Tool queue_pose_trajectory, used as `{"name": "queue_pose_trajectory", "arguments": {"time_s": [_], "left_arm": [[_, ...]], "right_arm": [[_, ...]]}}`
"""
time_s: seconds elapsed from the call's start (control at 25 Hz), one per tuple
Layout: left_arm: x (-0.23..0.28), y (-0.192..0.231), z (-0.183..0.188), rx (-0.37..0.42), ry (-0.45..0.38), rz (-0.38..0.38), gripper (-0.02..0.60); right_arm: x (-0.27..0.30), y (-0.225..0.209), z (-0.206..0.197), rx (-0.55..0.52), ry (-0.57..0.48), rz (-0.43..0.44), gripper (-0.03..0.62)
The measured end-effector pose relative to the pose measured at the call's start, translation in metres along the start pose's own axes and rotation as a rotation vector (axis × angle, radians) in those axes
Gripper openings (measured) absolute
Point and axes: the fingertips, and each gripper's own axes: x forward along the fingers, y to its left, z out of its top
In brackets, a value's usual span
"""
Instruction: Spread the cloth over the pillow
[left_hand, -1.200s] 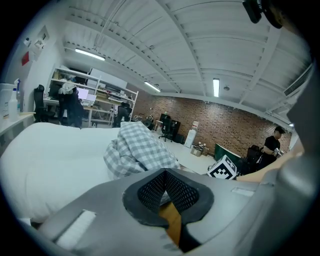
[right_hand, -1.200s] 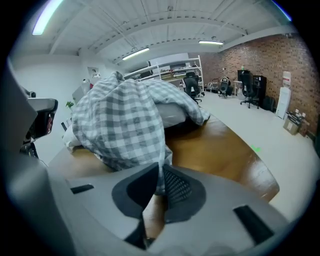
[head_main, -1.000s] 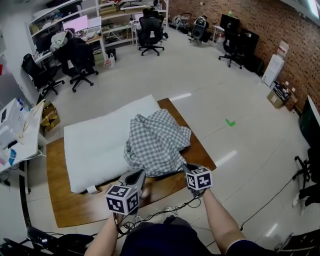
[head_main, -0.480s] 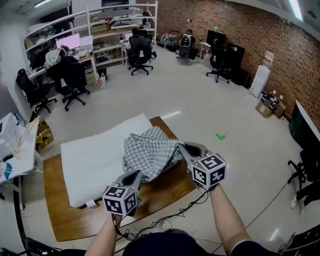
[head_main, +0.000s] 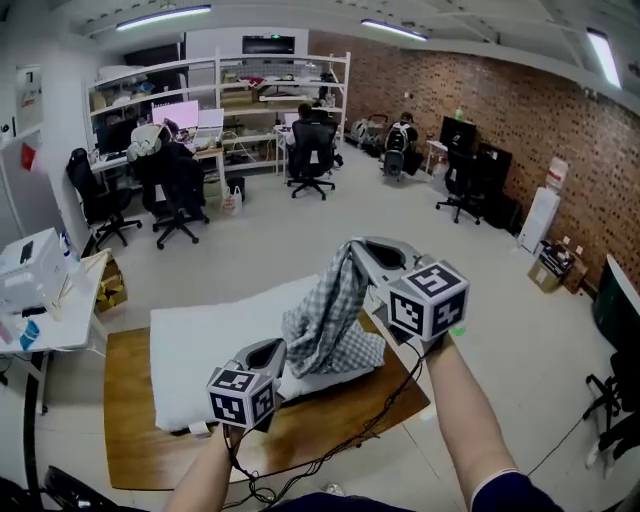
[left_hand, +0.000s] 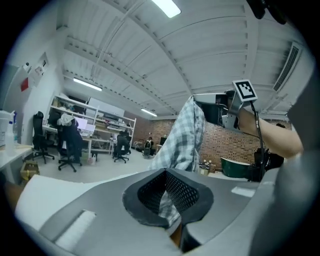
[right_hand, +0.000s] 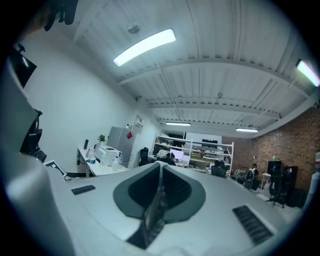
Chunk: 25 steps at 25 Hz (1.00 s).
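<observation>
A grey-and-white checked cloth (head_main: 330, 320) hangs in a bunched strip over the near right part of the long white pillow (head_main: 195, 345). My right gripper (head_main: 358, 246) is raised high and level, shut on the cloth's upper edge; a thin fold of cloth (right_hand: 154, 210) shows between its pads in the right gripper view. Lower and to the left, my left gripper (head_main: 268, 349) is shut on another edge of the cloth (left_hand: 169, 212). In the left gripper view the cloth (left_hand: 184, 136) rises from those jaws up toward the right gripper (left_hand: 225, 107). The cloth's lower folds still rest on the pillow.
The pillow lies on a low wooden platform (head_main: 130, 440) on a pale floor. A white side table (head_main: 45, 320) stands at the left. Office chairs (head_main: 180, 195), desks and shelving (head_main: 250, 100) fill the back; a brick wall (head_main: 520, 130) runs along the right. A cable (head_main: 330, 450) trails across the platform.
Both grippers have risen, the right one much more, pulling the cloth up from a heap on the pillow into a hanging strip. The head view has tilted up toward the room.
</observation>
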Motion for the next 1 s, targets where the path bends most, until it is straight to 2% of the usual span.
{"name": "queue_pose_trajectory", "arguments": {"time_s": [0.24,0.44,0.68,1.0], "left_arm": [[-0.007,0.013,0.057,0.055,-0.097,0.034,0.011],[-0.012,0.019,0.077,0.081,-0.144,0.068,0.011],[-0.013,0.017,0.079,0.093,-0.151,0.062,0.011],[-0.009,0.021,0.061,0.09,-0.11,0.071,0.011]], "right_arm": [[0.046,-0.008,0.085,-0.049,-0.104,0.001,0.025],[0.066,-0.019,0.154,-0.062,-0.193,-0.018,0.024],[0.074,-0.024,0.213,-0.069,-0.278,-0.033,0.023],[0.084,-0.01,0.258,-0.04,-0.363,0.003,0.023]]}}
